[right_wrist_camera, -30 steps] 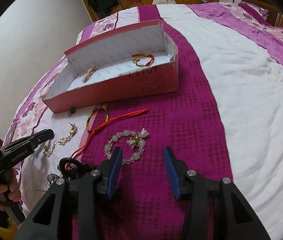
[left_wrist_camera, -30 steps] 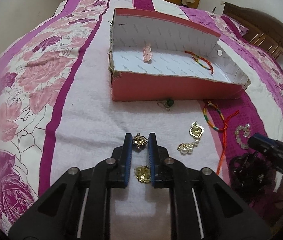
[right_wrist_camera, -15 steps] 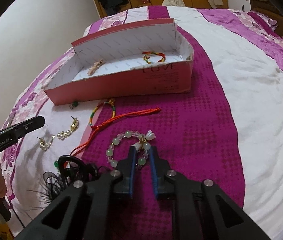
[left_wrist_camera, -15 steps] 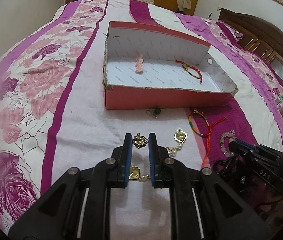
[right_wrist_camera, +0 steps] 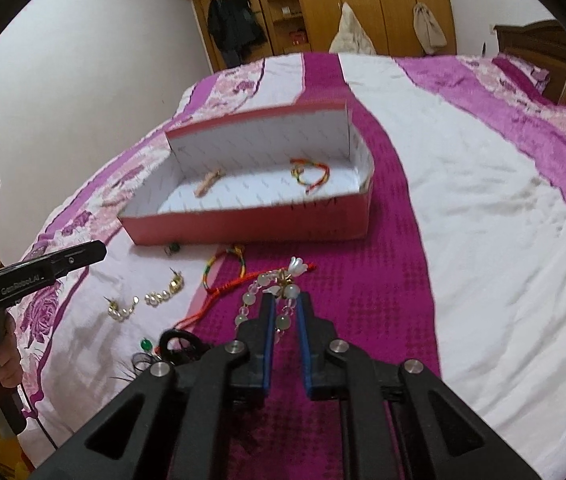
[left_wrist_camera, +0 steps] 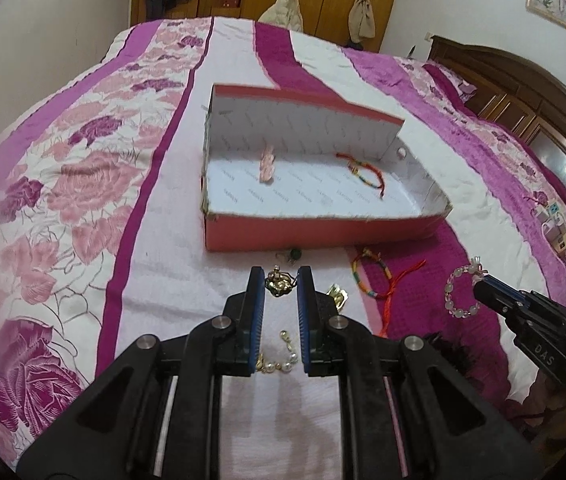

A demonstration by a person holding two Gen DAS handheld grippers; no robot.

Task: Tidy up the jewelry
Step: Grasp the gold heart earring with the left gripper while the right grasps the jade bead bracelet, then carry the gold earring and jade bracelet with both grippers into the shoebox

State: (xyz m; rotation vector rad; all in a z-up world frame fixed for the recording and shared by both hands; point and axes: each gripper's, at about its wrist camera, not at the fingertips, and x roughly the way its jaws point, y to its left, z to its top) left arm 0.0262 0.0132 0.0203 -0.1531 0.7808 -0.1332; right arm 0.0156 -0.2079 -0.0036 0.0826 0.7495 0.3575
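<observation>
My left gripper (left_wrist_camera: 280, 280) is shut on a gold earring (left_wrist_camera: 279, 285) and holds it above the bedspread, in front of the red box (left_wrist_camera: 323, 234). My right gripper (right_wrist_camera: 285, 304) is shut on a pale green bead bracelet (right_wrist_camera: 271, 286), lifted off the bed; the bracelet also shows in the left wrist view (left_wrist_camera: 459, 292). The box (right_wrist_camera: 251, 228) holds a pink piece (left_wrist_camera: 267, 164) and a multicoloured cord bracelet (left_wrist_camera: 365, 170).
On the bed lie a second multicoloured bracelet with a red cord (left_wrist_camera: 373, 276), two pearl-and-gold earrings (right_wrist_camera: 163, 296) (right_wrist_camera: 121, 310), a green-bead earring by the box (left_wrist_camera: 293, 255), a green bead (right_wrist_camera: 146, 345) and a black feathery item (right_wrist_camera: 171, 350). A wooden headboard (left_wrist_camera: 523, 92) stands far right.
Both grippers have risen and moved toward the box. The right gripper, open a second ago, closed on the bead bracelet and lifted it. The left kept hold of the gold earring.
</observation>
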